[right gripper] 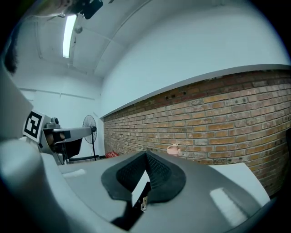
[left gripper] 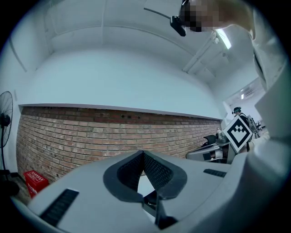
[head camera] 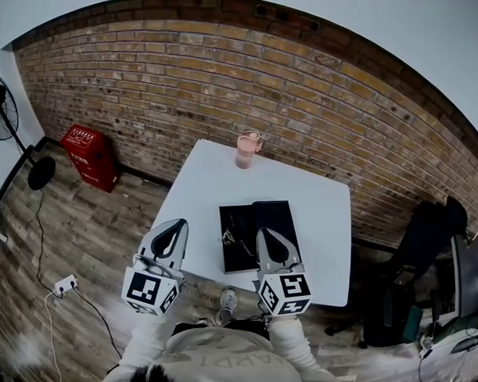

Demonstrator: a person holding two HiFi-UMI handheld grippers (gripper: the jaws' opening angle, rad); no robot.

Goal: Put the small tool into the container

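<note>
A black case [head camera: 282, 215] lies open on the white table [head camera: 324, 228], with small metal tools [head camera: 234, 235] on its left half. My right gripper [head camera: 267, 236] hovers over the case's near part, pointing level and shut; I see nothing between its pads [right gripper: 154, 169]. Through the slit under its tips [right gripper: 146, 154] a small metal piece [right gripper: 143, 203] shows below. My left gripper [head camera: 175, 227] hangs at the table's near left corner, pads [left gripper: 152, 170] together with nothing between them. The left gripper [left gripper: 143, 154] faces the brick wall.
A pink cup [head camera: 247, 150] stands at the table's far edge, also visible as the pink cup [right gripper: 173, 149]. On the floor are a red box [head camera: 90, 154], a standing fan [head camera: 3, 111] and a power strip [head camera: 66, 284] to the left, a black chair [head camera: 429, 228] to the right.
</note>
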